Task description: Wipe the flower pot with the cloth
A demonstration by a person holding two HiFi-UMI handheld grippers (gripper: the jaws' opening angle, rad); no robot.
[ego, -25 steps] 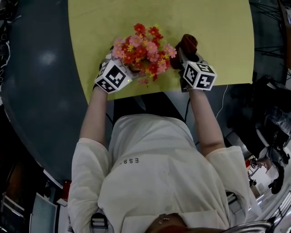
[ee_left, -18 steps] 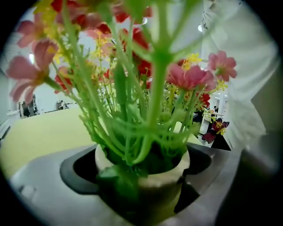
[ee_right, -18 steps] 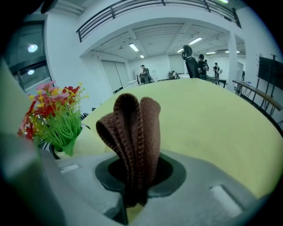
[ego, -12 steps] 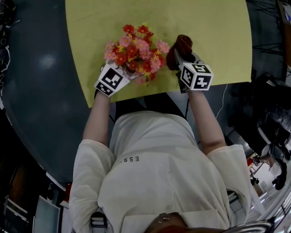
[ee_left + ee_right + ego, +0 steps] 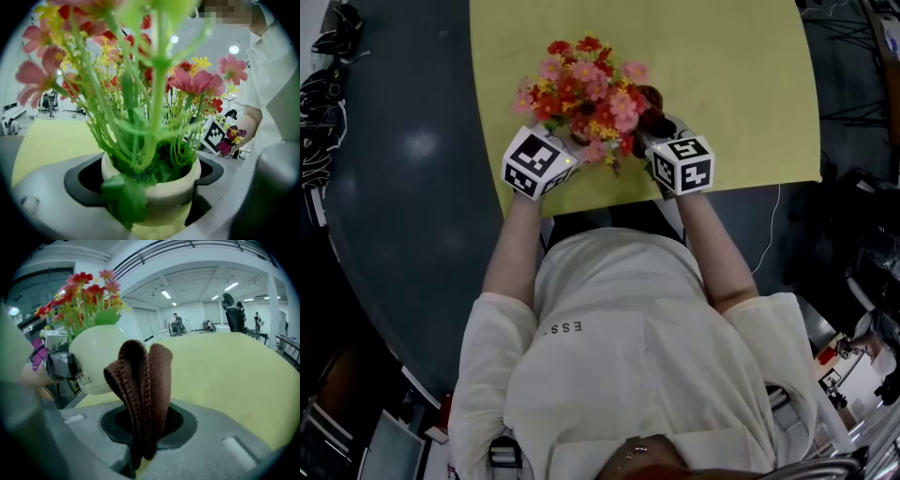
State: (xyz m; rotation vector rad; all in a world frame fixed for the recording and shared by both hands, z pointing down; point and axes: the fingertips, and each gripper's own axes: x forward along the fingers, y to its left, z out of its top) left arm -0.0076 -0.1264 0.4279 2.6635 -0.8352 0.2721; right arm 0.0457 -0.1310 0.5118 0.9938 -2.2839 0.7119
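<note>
In the left gripper view, a cream flower pot (image 5: 164,197) with green stems and red and pink flowers (image 5: 586,84) sits between the jaws of my left gripper (image 5: 150,187). The jaws have just been closing and now grip the pot on both sides. In the head view the flowers hide the pot. My right gripper (image 5: 145,423) is shut on a folded brown cloth (image 5: 140,385) that stands up out of its jaws. The pot (image 5: 96,364) hangs just left of the cloth, close to it; whether they touch I cannot tell. In the head view the cloth (image 5: 652,101) lies against the flowers' right side.
The yellow table (image 5: 731,84) stretches beyond both grippers, its near edge right under them. Dark grey floor (image 5: 394,206) lies to the left. People (image 5: 233,310) stand far off in the hall. My own white shirt fills the lower head view.
The left gripper has risen with the pot and flowers. The right gripper has carried the cloth leftwards, from a gap beside the flowers to right against them.
</note>
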